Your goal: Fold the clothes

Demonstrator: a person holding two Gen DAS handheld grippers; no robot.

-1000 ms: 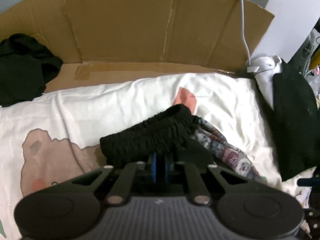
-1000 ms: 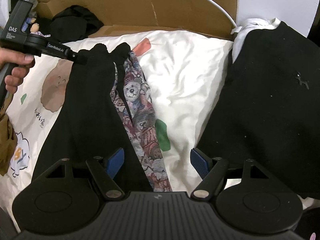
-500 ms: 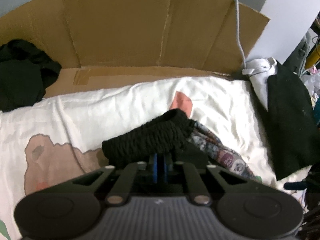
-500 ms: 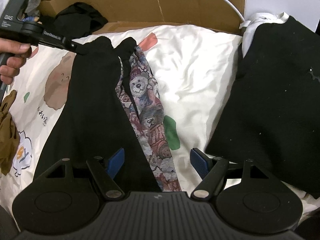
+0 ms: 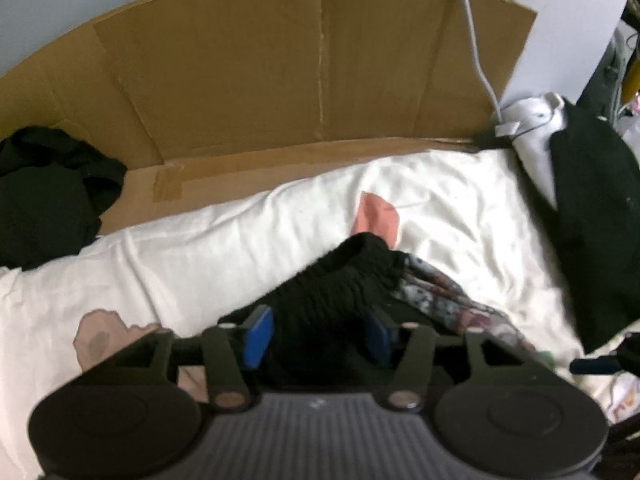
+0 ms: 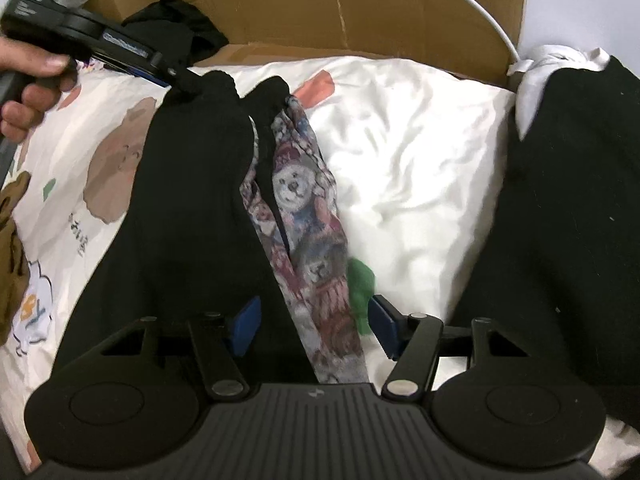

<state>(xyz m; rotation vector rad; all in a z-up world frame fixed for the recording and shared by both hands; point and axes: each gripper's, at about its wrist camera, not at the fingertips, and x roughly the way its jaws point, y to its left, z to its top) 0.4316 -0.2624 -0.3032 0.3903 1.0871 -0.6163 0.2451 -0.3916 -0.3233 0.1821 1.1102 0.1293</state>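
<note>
A black garment (image 6: 188,208) with a bear-print lining (image 6: 304,208) lies lengthwise on the white cartoon-print sheet (image 6: 408,168). Its ribbed black waistband (image 5: 344,284) bunches up at the far end. My left gripper (image 5: 316,338) is open, its blue pads (image 5: 258,336) standing either side of the waistband. The right wrist view shows the left gripper (image 6: 168,74) at the waistband's corner, held by a hand (image 6: 28,92). At the garment's near end my right gripper (image 6: 314,334) is open, and the cloth runs between its blue pads (image 6: 244,330) without being pinched.
A cardboard wall (image 5: 304,72) stands behind the sheet. On the left lies a black clothing heap (image 5: 44,200). A large black garment (image 6: 568,216) covers the right side, with white cloth (image 6: 544,64) and a white cable (image 5: 476,52) by it. Brown fabric (image 6: 10,240) sits at the left edge.
My left gripper was shut on the black waistband and has now opened, leaving the band between its pads. The right gripper stays open and has shifted a little along the garment.
</note>
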